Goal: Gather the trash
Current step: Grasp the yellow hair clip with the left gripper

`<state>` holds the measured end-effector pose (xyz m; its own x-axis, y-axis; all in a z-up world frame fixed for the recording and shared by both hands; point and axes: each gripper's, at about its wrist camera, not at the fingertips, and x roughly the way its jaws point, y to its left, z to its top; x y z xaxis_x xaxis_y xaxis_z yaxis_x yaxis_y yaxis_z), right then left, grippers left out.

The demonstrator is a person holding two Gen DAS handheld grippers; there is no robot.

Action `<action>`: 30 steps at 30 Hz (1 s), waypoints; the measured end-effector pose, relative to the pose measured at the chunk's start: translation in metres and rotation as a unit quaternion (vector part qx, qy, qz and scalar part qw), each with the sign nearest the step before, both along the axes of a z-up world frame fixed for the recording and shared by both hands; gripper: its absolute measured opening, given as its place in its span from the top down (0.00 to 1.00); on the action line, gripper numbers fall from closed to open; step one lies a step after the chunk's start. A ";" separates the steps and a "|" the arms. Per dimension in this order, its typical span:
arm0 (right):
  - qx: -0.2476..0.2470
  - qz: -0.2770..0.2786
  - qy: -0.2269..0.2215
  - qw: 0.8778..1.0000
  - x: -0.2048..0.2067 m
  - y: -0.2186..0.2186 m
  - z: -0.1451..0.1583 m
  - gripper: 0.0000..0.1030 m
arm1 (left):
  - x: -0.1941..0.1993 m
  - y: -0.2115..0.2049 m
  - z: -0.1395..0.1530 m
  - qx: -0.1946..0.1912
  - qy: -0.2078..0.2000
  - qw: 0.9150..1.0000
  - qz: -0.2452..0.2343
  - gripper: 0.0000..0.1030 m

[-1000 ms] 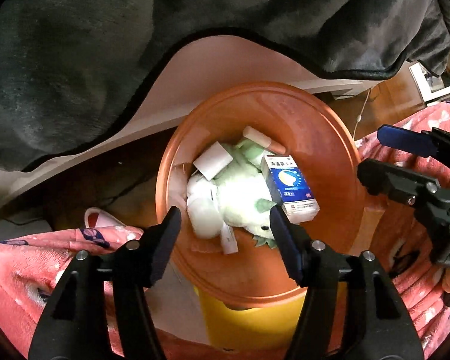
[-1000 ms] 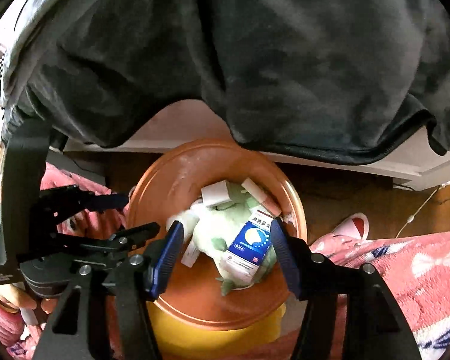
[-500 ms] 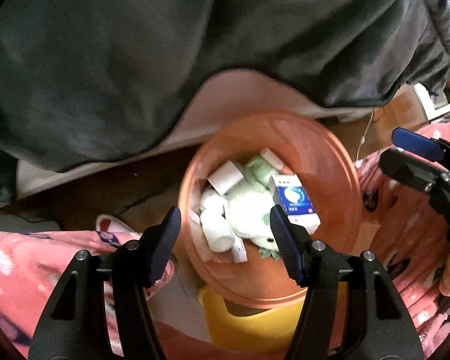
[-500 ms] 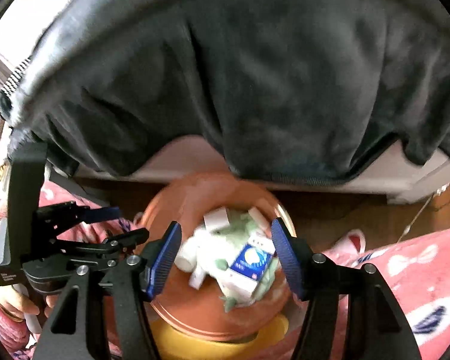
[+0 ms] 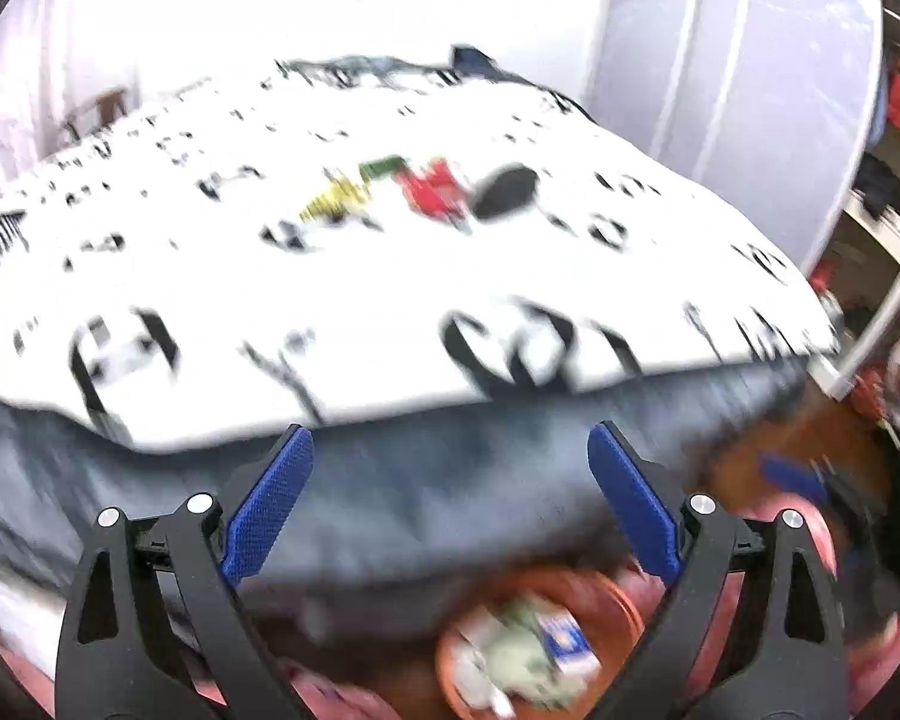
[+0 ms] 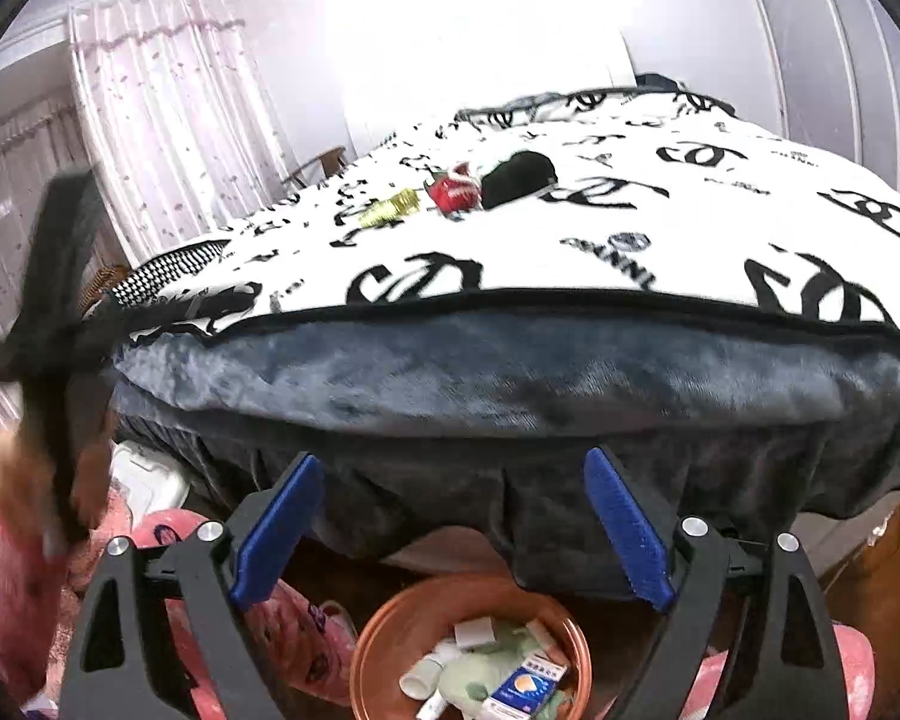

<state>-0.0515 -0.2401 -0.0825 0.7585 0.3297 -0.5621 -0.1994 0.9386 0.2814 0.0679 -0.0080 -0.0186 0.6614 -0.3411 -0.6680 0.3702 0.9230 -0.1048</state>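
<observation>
1. The left gripper (image 5: 450,504), two black plastic arms tipped with blue cross-hatched pads, has its jaws opening wide, with nothing between them.
2. The right gripper (image 6: 450,531), of the same black-and-blue build, also has its jaws opening wide and empty.
3. Low in both views sits a round copper-brown plastic trash bin (image 6: 384,648) with a smooth, glossy rim, on the floor just below the edge of the bed.
4. Inside the bin lies the collected trash: a blue-and-white cardboard box (image 6: 525,687), small white boxes and tubes (image 6: 474,633), and a pale green soft crumpled wrapper (image 6: 471,675).
5. In the left wrist view the bin and its contents are smeared by motion blur, so only colours can be told.
6. The bed carries a white bedspread printed with black logos (image 6: 690,228), and a plush dark grey blanket (image 6: 510,378) with a velvety nap hangs over its edge.
7. On the bedspread, well apart from the bin, lie a crinkled red wrapper (image 6: 450,192), a shiny yellow-gold wrapper (image 6: 393,207) and a dark rounded black object (image 6: 519,177); the red wrapper and black object are just beside each other.
8. A fluffy pink patterned sleeve (image 6: 6,570) shows at the left of the right wrist view.
</observation>
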 end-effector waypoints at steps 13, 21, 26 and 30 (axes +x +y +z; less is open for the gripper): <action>0.001 0.027 0.024 0.999 0.012 0.005 -0.017 0.15 | 0.210 -0.019 0.007 0.092 -0.025 0.994 0.054 0.12; 0.003 0.027 0.049 0.998 0.040 -0.001 -0.026 0.15 | 0.272 -0.028 -0.029 0.091 0.022 0.995 0.020 0.12; 0.002 0.026 0.056 0.998 0.054 0.000 -0.027 0.15 | 0.283 -0.031 -0.046 0.093 0.047 0.995 -0.002 0.40; -0.004 0.030 0.057 0.998 0.060 0.006 -0.026 0.15 | 0.275 -0.022 -0.043 0.065 0.036 0.997 -0.015 0.51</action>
